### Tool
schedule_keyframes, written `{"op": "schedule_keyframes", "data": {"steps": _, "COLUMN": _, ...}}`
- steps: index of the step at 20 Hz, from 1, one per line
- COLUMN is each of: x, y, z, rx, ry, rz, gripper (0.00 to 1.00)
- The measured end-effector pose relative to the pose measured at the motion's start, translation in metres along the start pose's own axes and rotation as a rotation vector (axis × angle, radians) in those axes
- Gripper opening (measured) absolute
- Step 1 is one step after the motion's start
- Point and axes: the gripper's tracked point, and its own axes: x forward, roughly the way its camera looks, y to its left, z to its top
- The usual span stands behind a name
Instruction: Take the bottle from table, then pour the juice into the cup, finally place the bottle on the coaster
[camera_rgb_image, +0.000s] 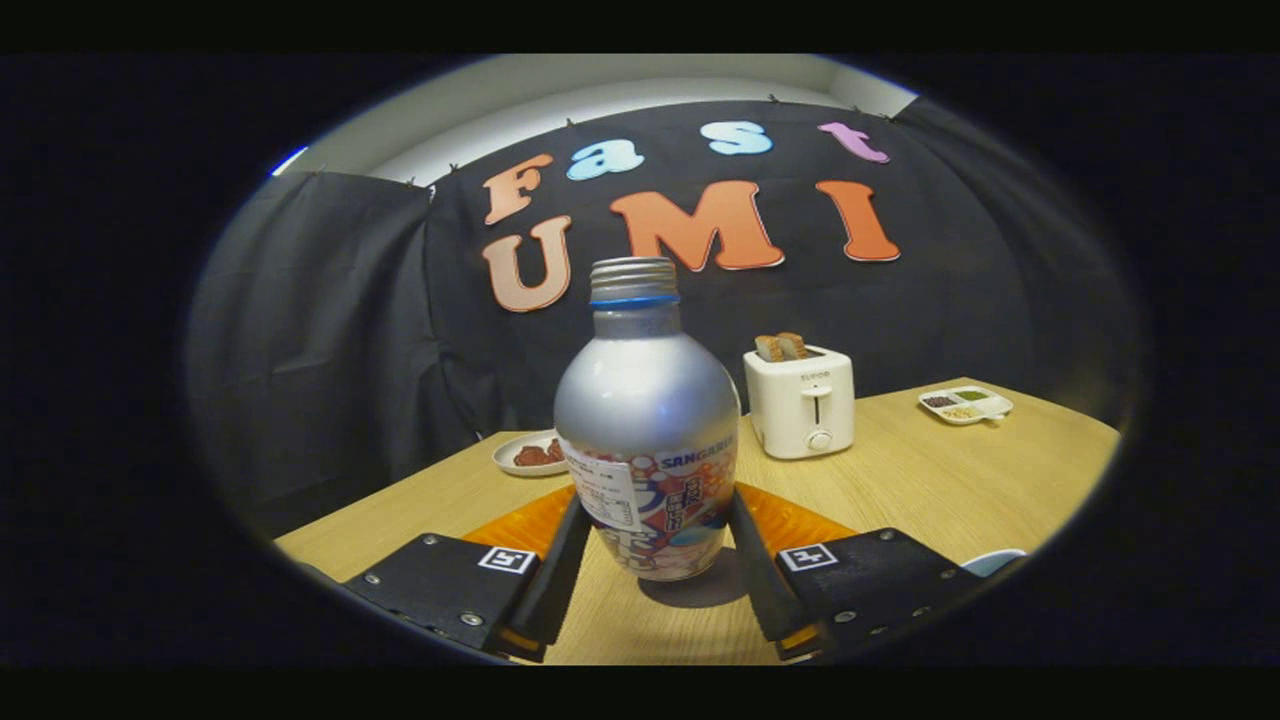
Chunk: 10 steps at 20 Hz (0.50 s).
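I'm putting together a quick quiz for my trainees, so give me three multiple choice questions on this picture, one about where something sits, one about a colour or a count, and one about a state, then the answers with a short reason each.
1. Where does the toaster stand?
A. Beyond the bottle, toward the booth wall
B. Between the gripper's fingers
C. On the divided dish

2. What colour is the ring under the bottle's cap?
A. Red
B. Blue
C. Yellow

3. How is the gripper placed?
A. Shut on nothing, far from the bottle
B. Holding the toaster
C. One finger on each side of the upright bottle's lower body

Answers:
1 A, the toaster is on the table behind the bottle, off to one side.
2 B, a blue band circles the neck just under the ribbed cap.
3 C, the fingers flank the labelled lower part, and the bottle stands capped on the table.
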Motion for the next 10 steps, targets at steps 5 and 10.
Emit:
{"op": "schedule_keyframes", "data": {"steps": 5, "x": 0.013, "y": -0.011, "z": -0.019, "rx": -0.04, "ry": 0.043, "rz": -0.05, "gripper": 0.74}}
{"op": "schedule_keyframes", "data": {"steps": 10, "x": 0.021, "y": -0.014, "z": -0.04, "rx": -0.075, "ry": 0.091, "rz": -0.077, "gripper": 0.74}}
